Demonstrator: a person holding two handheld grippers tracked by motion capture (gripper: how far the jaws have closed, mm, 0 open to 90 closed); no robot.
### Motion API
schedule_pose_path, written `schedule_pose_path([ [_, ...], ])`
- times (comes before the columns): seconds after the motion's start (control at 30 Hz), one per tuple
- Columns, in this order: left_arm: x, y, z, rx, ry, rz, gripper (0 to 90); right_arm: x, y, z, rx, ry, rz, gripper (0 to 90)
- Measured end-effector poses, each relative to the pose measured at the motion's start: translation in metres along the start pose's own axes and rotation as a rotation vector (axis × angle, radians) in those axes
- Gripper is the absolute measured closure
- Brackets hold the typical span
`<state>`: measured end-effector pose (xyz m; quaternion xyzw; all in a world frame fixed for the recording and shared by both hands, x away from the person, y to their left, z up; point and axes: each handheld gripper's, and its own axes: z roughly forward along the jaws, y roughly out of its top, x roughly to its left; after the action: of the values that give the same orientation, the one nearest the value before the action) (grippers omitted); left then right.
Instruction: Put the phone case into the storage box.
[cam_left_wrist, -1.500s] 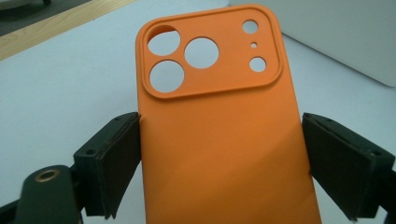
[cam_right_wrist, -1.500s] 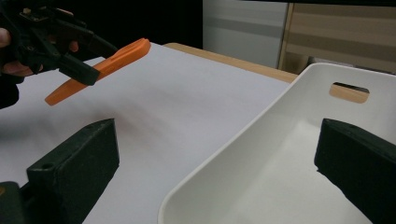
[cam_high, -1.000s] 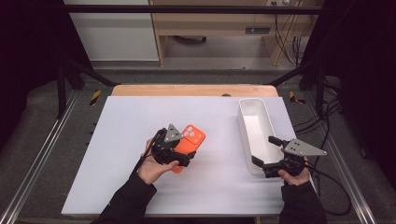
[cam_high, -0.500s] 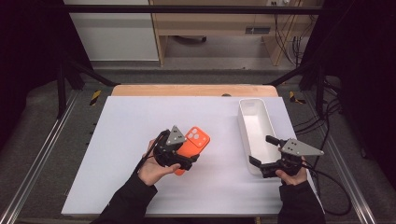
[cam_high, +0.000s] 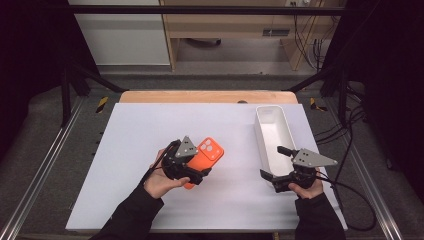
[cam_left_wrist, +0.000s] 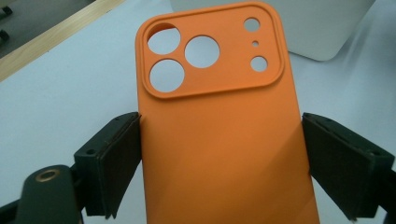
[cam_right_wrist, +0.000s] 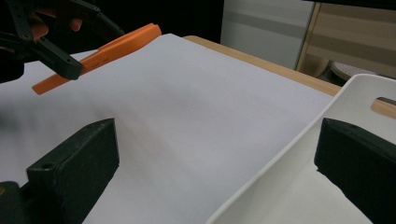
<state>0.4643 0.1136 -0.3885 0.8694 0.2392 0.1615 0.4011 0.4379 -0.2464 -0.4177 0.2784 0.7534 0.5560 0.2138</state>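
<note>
While clamped, left claw (cam_left_wrist: 219, 158) around orange case (cam_left_wrist: 219, 121)

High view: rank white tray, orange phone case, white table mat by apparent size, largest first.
1. White table mat, covering most of the tabletop.
2. White tray, long and narrow.
3. Orange phone case, partly hidden by the left gripper, so its full extent is unsure, yet it looks clearly smaller than the tray.
</note>
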Motion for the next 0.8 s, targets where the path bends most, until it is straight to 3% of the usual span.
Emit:
schedule_pose_path([
  [0.4,0.002,-0.007,-0.001,0.015,-0.023,0.045,13.7,0.012,0.008,0.008,0.008,0.034,-0.038,0.4],
  [0.8,0.003,-0.01,-0.009,0.023,-0.037,0.092,13.8,0.026,0.015,0.019,0.056,0.069,-0.124,0.5],
])
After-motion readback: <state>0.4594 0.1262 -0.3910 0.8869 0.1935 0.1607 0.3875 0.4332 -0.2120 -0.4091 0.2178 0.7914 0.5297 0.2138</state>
